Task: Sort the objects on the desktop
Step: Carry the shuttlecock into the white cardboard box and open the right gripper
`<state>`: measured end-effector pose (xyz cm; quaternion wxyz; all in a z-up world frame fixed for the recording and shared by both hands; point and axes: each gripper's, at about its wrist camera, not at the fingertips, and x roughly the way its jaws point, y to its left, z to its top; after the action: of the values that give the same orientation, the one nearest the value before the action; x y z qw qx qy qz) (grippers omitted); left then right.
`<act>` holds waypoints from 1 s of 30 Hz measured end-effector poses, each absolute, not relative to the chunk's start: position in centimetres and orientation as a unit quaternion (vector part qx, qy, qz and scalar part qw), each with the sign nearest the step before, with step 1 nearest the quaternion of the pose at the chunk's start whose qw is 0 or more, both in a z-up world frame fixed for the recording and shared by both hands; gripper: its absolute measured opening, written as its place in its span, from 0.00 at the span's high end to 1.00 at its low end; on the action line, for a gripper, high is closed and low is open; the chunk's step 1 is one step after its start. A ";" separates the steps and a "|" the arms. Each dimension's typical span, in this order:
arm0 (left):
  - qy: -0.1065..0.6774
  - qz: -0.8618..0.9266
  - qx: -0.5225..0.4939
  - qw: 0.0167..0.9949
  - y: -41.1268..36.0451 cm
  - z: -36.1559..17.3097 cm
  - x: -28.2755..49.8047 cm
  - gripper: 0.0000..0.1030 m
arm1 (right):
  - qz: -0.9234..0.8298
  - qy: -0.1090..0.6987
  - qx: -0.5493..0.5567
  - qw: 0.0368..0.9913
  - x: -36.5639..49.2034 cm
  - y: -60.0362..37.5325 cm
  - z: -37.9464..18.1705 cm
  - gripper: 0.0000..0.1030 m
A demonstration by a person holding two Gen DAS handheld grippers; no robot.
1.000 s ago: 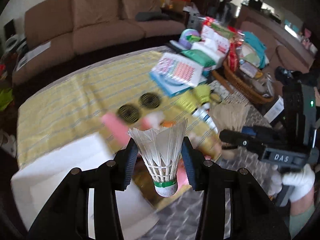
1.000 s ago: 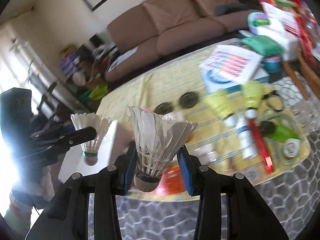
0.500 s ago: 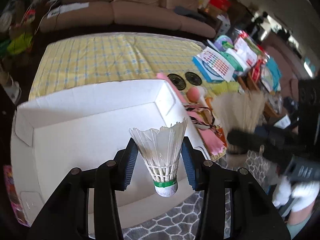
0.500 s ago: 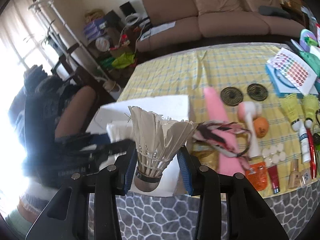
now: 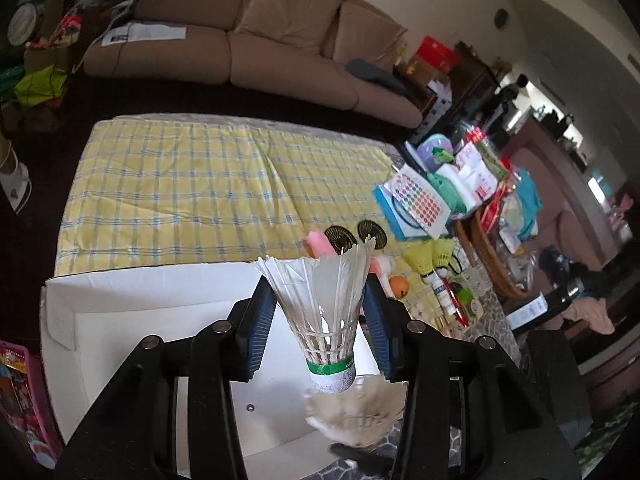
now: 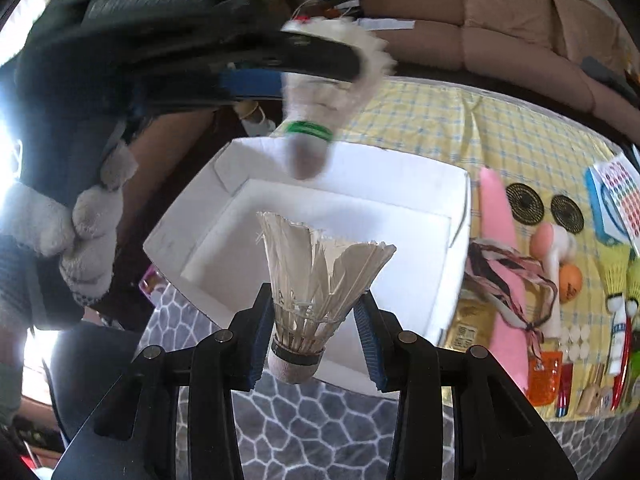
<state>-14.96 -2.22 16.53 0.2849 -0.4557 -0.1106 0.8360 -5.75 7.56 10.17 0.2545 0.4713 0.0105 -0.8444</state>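
My left gripper is shut on a white feather shuttlecock with a green band, cork end down, above the open white box. The blurred feathers of the second shuttlecock show just below it. In the right wrist view my right gripper is shut on a frayed shuttlecock with a dark band, over the near edge of the white box. The left gripper, held by a gloved hand, hangs above the box's far side with the green-banded shuttlecock.
A yellow checked cloth covers the table. Right of the box lie a pink pad, two black round discs, an orange ball, yellow shuttlecocks and a sticker sheet. A wicker basket stands at the right, with a brown sofa behind.
Both grippers have swung left from the cluttered part of the table to above the white box, each still holding its shuttlecock. They now sit much closer together.
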 end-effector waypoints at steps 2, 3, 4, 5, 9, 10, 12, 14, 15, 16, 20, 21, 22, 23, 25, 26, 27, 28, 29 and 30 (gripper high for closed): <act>-0.107 0.830 -0.466 0.286 -1.5 15.8 -15.0 0.61 | -0.844 0.006 0.474 0.251 -6.2 7.5 10.0 0.61; -0.108 0.828 -0.471 0.286 -1.4 15.3 -14.9 0.61 | -0.843 -0.001 0.476 0.250 -6.6 7.6 9.8 0.61; -0.109 0.826 -0.473 0.286 -1.3 14.9 -14.9 0.61 | -0.841 -0.009 0.480 0.248 -7.0 7.8 9.6 0.61; -0.112 0.823 -0.478 0.287 -1.1 14.4 -15.0 0.61 | -0.839 -0.013 0.484 0.246 -7.3 7.9 9.4 0.61; -0.107 0.811 -0.498 0.290 -0.1 12.4 -15.1 0.61 | -0.836 -0.012 0.498 0.232 -8.7 8.3 8.4 0.61; -0.104 0.808 -0.501 0.291 0.2 12.1 -15.1 0.61 | -0.835 -0.015 0.501 0.228 -9.0 8.6 8.1 0.61; -0.095 0.802 -0.512 0.291 0.9 11.0 -15.1 0.61 | -0.833 -0.025 0.506 0.221 -9.6 9.0 7.4 0.61; -0.089 0.797 -0.521 0.292 1.5 10.1 -15.1 0.60 | -0.829 -0.032 0.514 0.218 -10.0 9.2 6.8 0.61; -0.088 0.794 -0.525 0.292 1.7 9.6 -15.1 0.60 | -0.826 -0.030 0.521 0.213 -10.3 9.2 6.3 0.61; -0.086 0.793 -0.528 0.292 2.0 9.2 -15.1 0.60 | -0.825 -0.029 0.524 0.210 -10.3 9.1 6.1 0.61; -0.091 0.785 -0.539 0.290 2.3 7.6 -15.2 0.58 | -0.820 -0.034 0.535 0.200 -11.0 9.4 4.8 0.61; -0.093 0.785 -0.540 0.290 2.3 7.4 -15.4 0.58 | -0.821 -0.030 0.536 0.196 -11.1 9.4 4.6 0.61; -0.095 0.785 -0.540 0.290 2.3 7.3 -15.5 0.55 | -0.820 -0.027 0.536 0.196 -11.2 9.2 4.7 0.61; -0.096 0.784 -0.540 0.290 2.3 7.1 -15.7 0.55 | -0.819 -0.025 0.538 0.196 -11.4 9.2 4.8 0.61; -0.095 0.781 -0.544 0.292 2.4 6.8 -15.9 0.55 | -0.815 -0.015 0.545 0.194 -11.4 8.7 5.0 0.61; -0.095 0.780 -0.545 0.292 2.4 6.7 -16.0 0.55 | -0.815 -0.009 0.547 0.193 -11.1 8.4 5.1 0.62; -0.096 0.778 -0.547 0.294 2.4 6.6 -16.0 0.55 | -0.813 0.001 0.550 0.192 -11.0 8.3 5.1 0.62; -0.098 0.775 -0.550 0.295 2.3 6.5 -16.0 0.55 | -0.811 0.011 0.553 0.190 -10.8 8.2 5.1 0.62; -0.103 0.771 -0.556 0.294 2.2 6.3 -15.8 0.55 | -0.809 0.020 0.557 0.189 -10.7 8.1 5.0 0.62; -0.107 0.767 -0.559 0.296 2.1 6.1 -15.7 0.54 | -0.805 0.031 0.563 0.187 -10.4 8.1 5.0 0.62</act>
<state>-15.66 2.14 6.07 0.2958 -0.5592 -0.1067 0.7671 -10.43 8.06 4.95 0.1874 0.5627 0.0312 -0.8045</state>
